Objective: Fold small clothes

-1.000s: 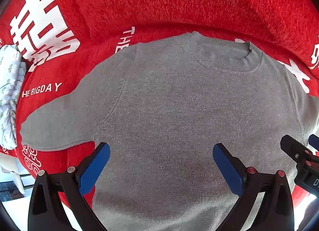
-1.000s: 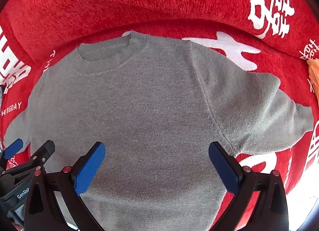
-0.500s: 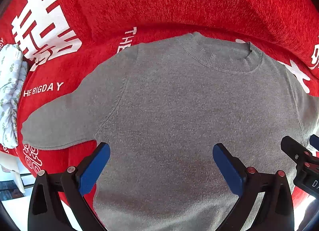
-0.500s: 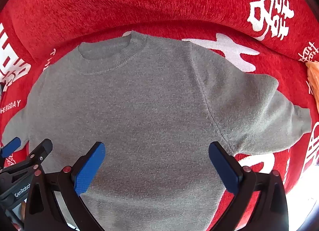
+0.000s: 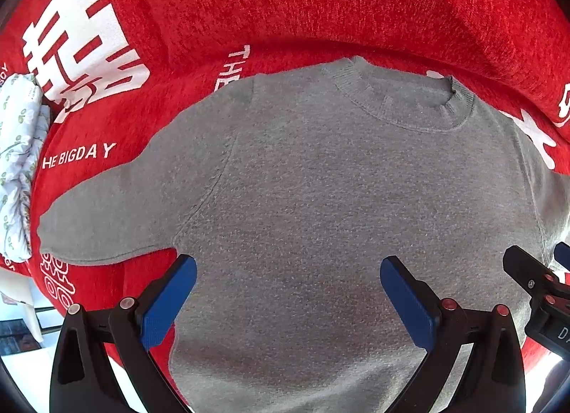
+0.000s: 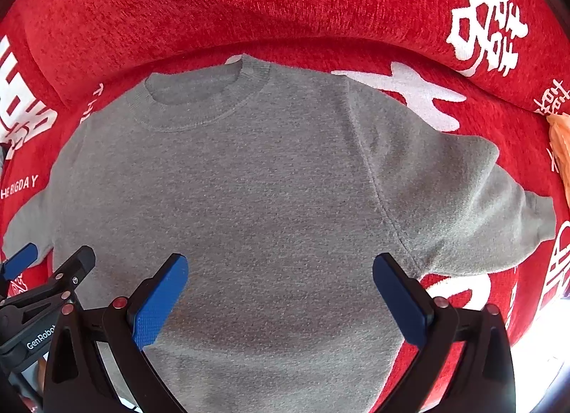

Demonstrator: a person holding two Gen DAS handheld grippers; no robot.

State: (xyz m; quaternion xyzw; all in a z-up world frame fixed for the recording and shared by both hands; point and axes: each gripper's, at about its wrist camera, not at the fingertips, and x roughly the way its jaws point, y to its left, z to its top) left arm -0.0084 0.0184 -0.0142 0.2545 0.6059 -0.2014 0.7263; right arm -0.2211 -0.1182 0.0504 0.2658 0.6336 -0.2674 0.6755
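Fingers (image 5: 171, 300) of our left gripper (image 5: 288, 297) stand wide apart with blue pads, holding nothing, above the lower body of the gray sweater (image 5: 320, 217). Through the left wrist camera we see the sweater spread flat on the red cover (image 5: 320, 14), collar at 12 o'clock, 1 sleeve reaching toward 9 o'clock. A floral cloth (image 5: 17, 170) lies at 9 o'clock, and our right gripper's tip enters at 3 o'clock.

Through the right wrist camera, our right gripper (image 6: 279, 293) is likewise spread and empty over the sweater (image 6: 267, 206), whose collar sits at 11 o'clock and other sleeve runs to 3 o'clock. An orange item (image 6: 561, 149) shows at 3 o'clock; our left gripper (image 6: 53, 270) appears at 8 o'clock.
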